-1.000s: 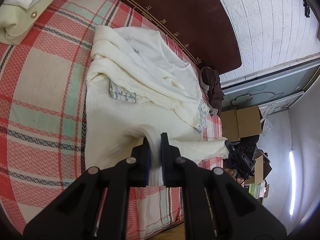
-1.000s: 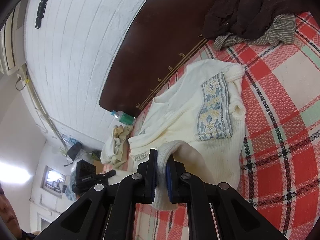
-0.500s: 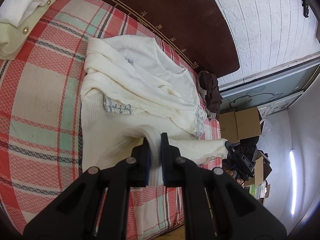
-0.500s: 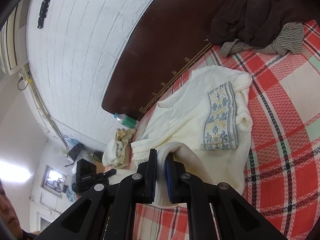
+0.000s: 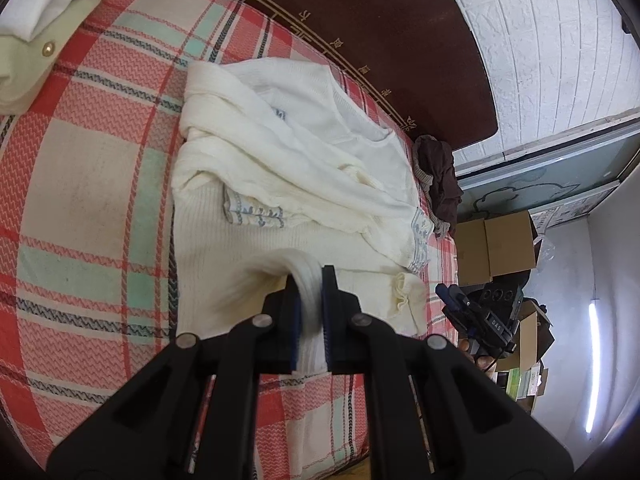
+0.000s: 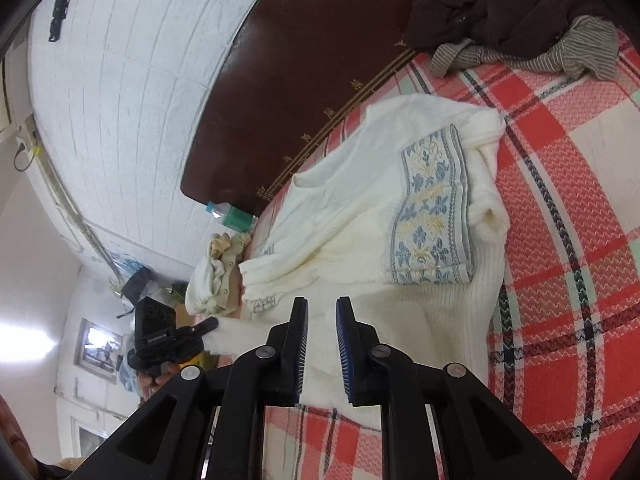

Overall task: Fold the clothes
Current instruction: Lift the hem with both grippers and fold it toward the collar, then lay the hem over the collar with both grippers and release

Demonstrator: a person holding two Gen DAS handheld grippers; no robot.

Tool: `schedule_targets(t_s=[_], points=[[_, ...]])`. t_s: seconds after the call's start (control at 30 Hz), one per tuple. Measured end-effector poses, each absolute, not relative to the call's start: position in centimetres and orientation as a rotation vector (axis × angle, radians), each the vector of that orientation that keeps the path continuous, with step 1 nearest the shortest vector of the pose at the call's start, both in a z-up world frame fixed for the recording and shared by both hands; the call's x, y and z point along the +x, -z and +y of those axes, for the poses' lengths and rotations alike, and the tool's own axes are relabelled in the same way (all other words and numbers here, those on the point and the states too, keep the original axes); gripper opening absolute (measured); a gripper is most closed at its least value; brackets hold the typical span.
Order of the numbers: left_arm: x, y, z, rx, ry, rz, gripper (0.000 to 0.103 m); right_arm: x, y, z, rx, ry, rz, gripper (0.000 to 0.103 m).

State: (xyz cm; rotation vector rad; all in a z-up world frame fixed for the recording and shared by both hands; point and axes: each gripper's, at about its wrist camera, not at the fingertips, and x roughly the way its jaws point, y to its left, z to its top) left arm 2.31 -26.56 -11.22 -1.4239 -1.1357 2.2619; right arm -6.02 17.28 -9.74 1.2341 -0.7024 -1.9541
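A cream knit sweater (image 5: 280, 184) lies on the plaid bedspread (image 5: 80, 168), its sleeves folded across the chest. One blue floral cuff (image 6: 432, 216) shows on top. My left gripper (image 5: 310, 276) is shut on a raised fold of the sweater's hem at the near edge. In the right wrist view the sweater (image 6: 352, 240) lies flat under my right gripper (image 6: 322, 306). Its jaws are opening, the blue pads stand apart, and no cloth is pinched between them. The left gripper (image 6: 210, 325) shows at the left of that view, still holding the hem.
A dark brown garment over a striped one (image 6: 500, 12) lies at the bed's far corner. A pale buttoned garment pile (image 5: 48, 32) sits at the other side. The dark wooden headboard (image 5: 360, 12) runs behind, with a bottle (image 6: 232, 216) beside it. Cardboard boxes (image 5: 496, 244) stand beyond the bed.
My right gripper's jaws have parted and let go of the hem fold, which now lies flat on the bed. The left gripper keeps its hold.
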Motion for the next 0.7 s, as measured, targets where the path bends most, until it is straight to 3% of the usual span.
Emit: schedule_targets(t_s=[0.07, 0.17, 0.33, 0.47, 0.5, 0.57, 0.67, 0.7], points=[[2.4, 11.7, -26.6, -1.442, -2.256, -1.130, 0.010, -5.4, 9.1, 16.1, 1.226, 2.044, -0.508, 0.050], [2.4, 12.1, -26.5, -1.456, -2.247, -1.127, 0.010, -4.3, 8.1, 13.2, 1.174, 2.147, -0.100, 0.061], [2.4, 12.3, -26.1, -1.473, -2.233, -1.108, 0.010, -4.4, 8.9, 8.8, 1.126, 2.072, 0.317, 0.066], [2.4, 12.7, -25.6, -1.499, -2.222, -1.086, 0.011, -5.4, 10.5, 6.0, 1.142, 1.952, 0.445, 0.066], [2.4, 12.8, -25.5, -1.506, -2.220, -1.080, 0.011, -5.5, 11.0, 5.5, 1.148, 1.922, 0.474, 0.064], [2.4, 13.1, -25.3, -1.522, -2.220, -1.068, 0.011, -5.2, 11.8, 4.8, 1.158, 1.879, 0.533, 0.029], [2.4, 13.1, -25.2, -1.520, -2.235, -1.057, 0.011, -4.9, 11.5, 4.9, 1.126, 1.898, 0.553, 0.011], [2.5, 13.0, -25.2, -1.508, -2.239, -1.059, 0.010, -4.9, 10.9, 5.4, 1.114, 1.918, 0.522, 0.011]])
